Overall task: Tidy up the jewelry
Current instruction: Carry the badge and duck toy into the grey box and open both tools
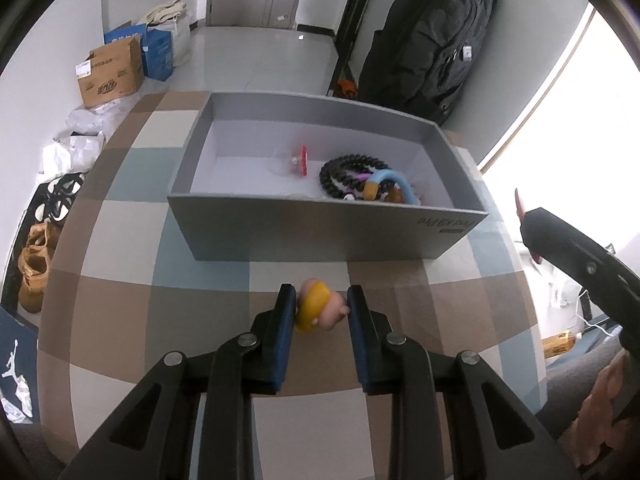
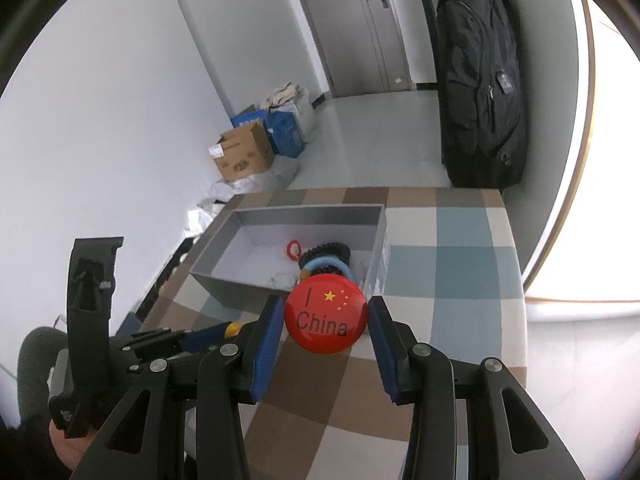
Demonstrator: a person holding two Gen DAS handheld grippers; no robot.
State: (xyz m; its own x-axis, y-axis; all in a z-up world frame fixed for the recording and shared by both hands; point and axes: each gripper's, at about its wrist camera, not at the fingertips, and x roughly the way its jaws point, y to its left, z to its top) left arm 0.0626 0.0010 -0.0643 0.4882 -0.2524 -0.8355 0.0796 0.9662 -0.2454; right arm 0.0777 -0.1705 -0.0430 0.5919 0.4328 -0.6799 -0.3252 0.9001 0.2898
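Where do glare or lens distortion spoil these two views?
Left wrist view: window blown out at right, tablecloth checks bulge, dark corners. Right wrist view: window overexposed too, glossy highlight across the red badge, backpack curved near the edge.

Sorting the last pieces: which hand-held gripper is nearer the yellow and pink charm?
Left. The left hand-held gripper holds the yellow and pink charm between its pads; the right hand-held gripper grips a red badge.

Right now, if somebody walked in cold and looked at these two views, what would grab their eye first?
Probably the red China badge, held up between the right gripper's blue pads in front of the grey box. Next, the yellow and pink ring gripped by the left gripper over the checked tablecloth. Then the black bead bracelet inside the box.
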